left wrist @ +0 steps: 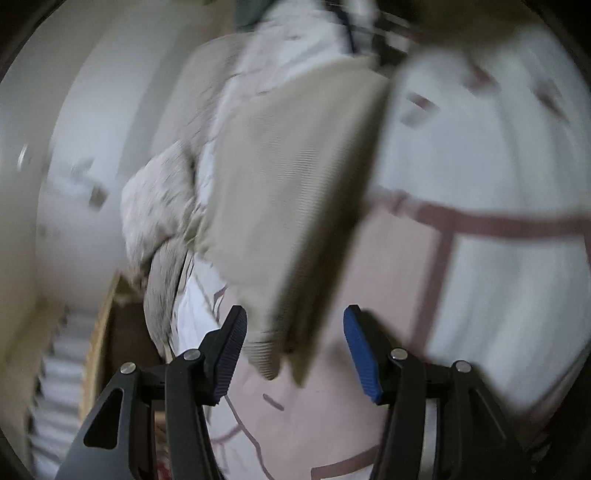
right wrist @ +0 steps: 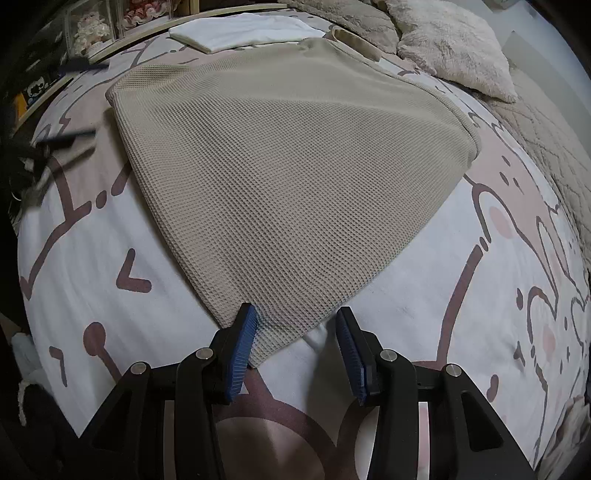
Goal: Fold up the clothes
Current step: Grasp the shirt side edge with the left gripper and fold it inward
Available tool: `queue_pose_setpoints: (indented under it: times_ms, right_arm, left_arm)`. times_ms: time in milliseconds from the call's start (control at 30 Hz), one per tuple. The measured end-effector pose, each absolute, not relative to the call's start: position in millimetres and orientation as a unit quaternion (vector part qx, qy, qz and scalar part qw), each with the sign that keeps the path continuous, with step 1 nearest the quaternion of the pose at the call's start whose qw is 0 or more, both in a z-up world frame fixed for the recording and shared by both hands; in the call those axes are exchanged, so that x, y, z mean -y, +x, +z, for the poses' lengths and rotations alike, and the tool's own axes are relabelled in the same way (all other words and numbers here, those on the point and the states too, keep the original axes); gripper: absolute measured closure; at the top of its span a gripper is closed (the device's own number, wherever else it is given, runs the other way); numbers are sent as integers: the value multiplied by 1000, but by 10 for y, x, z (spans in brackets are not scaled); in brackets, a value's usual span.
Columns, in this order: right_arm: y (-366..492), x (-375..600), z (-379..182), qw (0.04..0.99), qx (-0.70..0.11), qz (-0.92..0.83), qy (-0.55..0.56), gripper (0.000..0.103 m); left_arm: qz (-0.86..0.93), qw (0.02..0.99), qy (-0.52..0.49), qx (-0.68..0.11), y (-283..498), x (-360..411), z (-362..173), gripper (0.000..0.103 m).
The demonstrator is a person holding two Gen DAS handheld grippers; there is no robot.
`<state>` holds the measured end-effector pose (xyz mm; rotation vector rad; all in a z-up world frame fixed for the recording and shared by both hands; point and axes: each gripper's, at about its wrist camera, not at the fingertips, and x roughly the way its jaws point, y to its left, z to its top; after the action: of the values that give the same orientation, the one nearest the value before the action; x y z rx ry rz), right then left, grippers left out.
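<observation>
A beige waffle-knit garment point(right wrist: 288, 177) lies spread flat on the bed, one corner pointing toward the right wrist camera. My right gripper point(right wrist: 295, 350) stands open over that near corner, with the cloth's tip between its blue pads and neither pad pressing on it. The left wrist view is blurred by motion. There the same beige garment point(left wrist: 295, 206) hangs down the middle of the picture, and its lower corner sits between the fingers of my open left gripper point(left wrist: 293, 350), not pinched.
The bed sheet point(right wrist: 110, 229) is white with pink cartoon prints. A folded white cloth point(right wrist: 243, 31) lies at the far edge, with a fluffy pillow point(right wrist: 454, 51) and a beige quilt point(right wrist: 546, 155) to the right. Shelves with boxes point(right wrist: 92, 29) stand behind. A dark blurred shape point(right wrist: 48, 147) is at the left.
</observation>
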<state>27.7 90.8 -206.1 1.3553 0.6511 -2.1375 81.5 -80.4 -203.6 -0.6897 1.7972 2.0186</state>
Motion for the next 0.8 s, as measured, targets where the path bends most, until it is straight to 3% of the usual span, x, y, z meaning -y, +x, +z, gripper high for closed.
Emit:
queue_pose_setpoints:
  times_ms: [367,800]
  right_arm:
    - [277,-970,-2074,259,-227,-787,512,58]
    - [309,-993,-2061,260,-209,-787,518,58]
  left_arm:
    - [674,135,-170,-706,489,571,-2315,49]
    - [678,95,-104,-722,201,514,-2380,48]
